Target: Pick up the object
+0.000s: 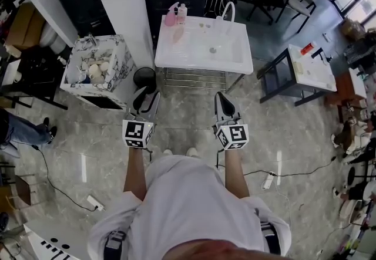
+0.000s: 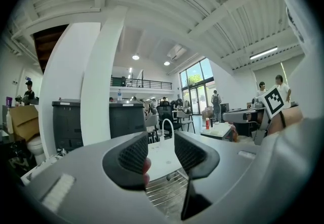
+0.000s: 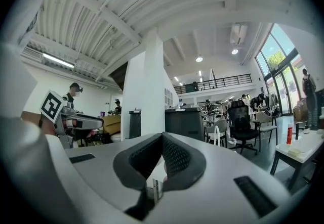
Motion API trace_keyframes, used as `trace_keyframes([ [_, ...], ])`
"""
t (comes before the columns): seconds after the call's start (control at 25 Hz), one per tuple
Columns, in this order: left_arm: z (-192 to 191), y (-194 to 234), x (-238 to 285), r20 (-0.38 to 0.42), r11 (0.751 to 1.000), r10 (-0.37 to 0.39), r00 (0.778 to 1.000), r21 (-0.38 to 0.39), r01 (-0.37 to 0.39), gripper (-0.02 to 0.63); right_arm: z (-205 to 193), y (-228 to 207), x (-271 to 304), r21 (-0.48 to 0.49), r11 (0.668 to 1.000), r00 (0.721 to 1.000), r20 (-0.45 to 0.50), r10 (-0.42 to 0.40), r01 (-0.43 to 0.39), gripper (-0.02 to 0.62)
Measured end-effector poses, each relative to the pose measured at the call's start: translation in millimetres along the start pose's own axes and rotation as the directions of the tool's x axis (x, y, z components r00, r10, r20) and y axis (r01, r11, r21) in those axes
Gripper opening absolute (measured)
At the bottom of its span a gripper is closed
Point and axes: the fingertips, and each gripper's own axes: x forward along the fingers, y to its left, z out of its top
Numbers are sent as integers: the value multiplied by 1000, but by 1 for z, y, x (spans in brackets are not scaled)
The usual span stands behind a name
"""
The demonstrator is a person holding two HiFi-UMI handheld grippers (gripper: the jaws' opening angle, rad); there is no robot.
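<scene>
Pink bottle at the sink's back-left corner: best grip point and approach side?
Likely its body, below the top, coming level from the front with the left gripper. The pink bottle appears upright at the sink's rear rim, and a paler bottle crowds its right side.

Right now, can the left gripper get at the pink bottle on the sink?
Probably not yet. The left gripper hangs short of the sink, and the pink bottle stands at its far left corner. Nothing blocks the path; stepping closer should do.
</scene>
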Motion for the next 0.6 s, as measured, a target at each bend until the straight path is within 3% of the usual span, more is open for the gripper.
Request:
trace_keyframes([
  [0.4,3,-23,9,-21,1000,-9,1000,20,9,413,-2,-17,-7,20,1000,1000,1,18,-18,2],
  [0.6,5,-38,18,-13,1000,-4,1000,-1,4,480,-7,-36,-17,35,999,1000,-4,20,-20,2],
])
